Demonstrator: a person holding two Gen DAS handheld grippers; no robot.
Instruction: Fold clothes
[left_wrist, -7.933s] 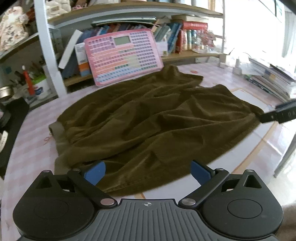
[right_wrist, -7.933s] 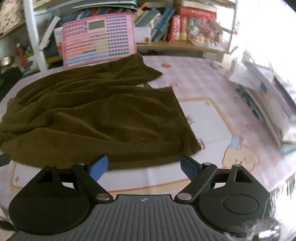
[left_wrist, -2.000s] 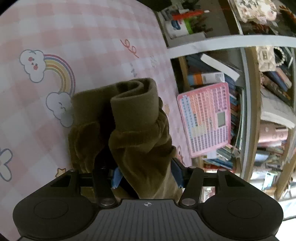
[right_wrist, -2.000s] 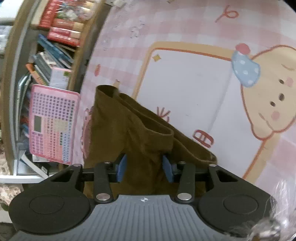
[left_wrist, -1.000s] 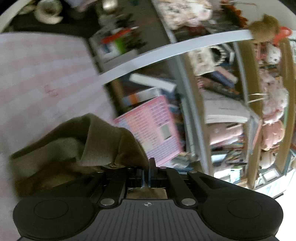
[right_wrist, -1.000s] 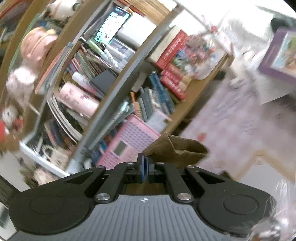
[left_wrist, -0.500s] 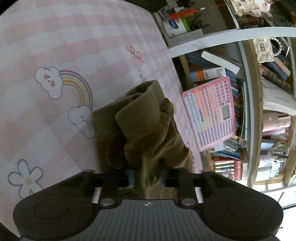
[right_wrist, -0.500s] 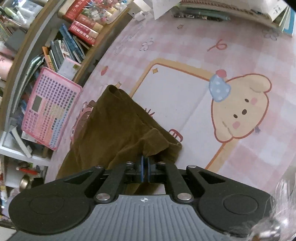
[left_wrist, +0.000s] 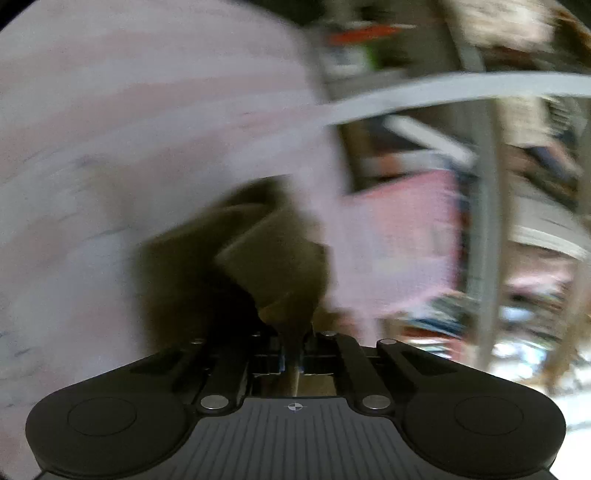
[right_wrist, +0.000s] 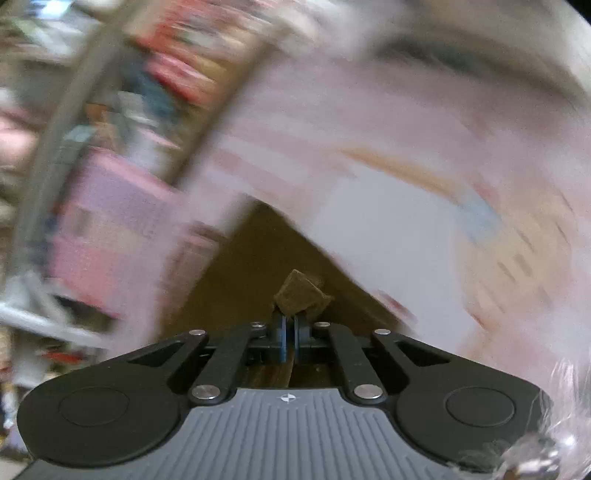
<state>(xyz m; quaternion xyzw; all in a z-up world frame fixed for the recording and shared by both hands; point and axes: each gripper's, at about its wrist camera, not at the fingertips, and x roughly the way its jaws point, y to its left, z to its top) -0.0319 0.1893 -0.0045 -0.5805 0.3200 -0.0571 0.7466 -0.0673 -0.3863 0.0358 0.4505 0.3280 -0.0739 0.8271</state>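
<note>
Olive-brown cloth (left_wrist: 266, 251) is pinched in both grippers. Pressed together on a bunched fold of it (both views are badly smeared), the left gripper (left_wrist: 293, 354) has its jaws just closed again after a brief opening, with the bundle hanging over the pink checked tablecloth (left_wrist: 129, 110). Clamped on a small corner of the same garment, the right gripper (right_wrist: 290, 332) has likewise just closed; the cloth spreads away beneath it toward the table's far edge, by the pink board (right_wrist: 110, 229).
</note>
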